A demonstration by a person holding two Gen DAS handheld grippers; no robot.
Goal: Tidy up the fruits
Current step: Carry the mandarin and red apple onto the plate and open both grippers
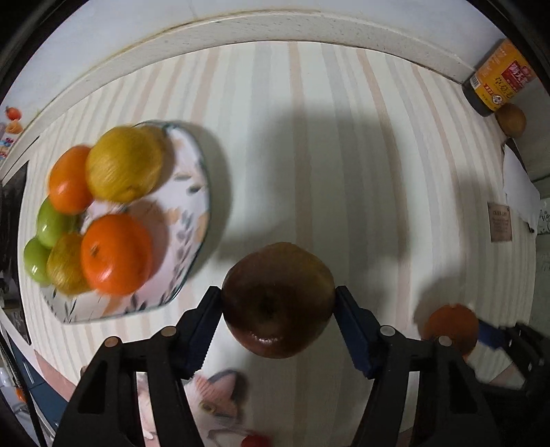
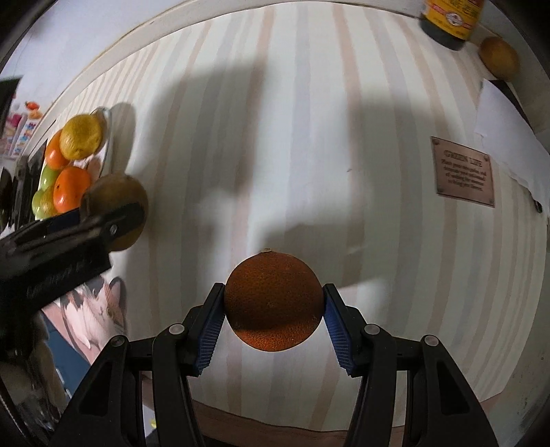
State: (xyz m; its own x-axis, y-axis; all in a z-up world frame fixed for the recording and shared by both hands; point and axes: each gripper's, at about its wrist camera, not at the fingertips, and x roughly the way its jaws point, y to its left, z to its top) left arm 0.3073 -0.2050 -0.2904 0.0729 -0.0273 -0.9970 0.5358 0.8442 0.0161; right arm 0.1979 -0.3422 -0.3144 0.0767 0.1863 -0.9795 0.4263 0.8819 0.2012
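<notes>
Orange (image 2: 273,302) between right gripper (image 2: 273,311) jaws

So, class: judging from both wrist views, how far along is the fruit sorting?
Done: six fruits sit on the floral plate. In hand: left gripper pinches a brown apple, right gripper an orange. Left: both, plus a brownish fruit beside the bottle.

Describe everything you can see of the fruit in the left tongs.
The apple is dark reddish-brown with a yellowish-green far side, round and glossy, its dimple facing the camera. The left tongs have their blue pads against both its sides. It sits over the striped tablecloth, just right of the fruit plate.
</notes>
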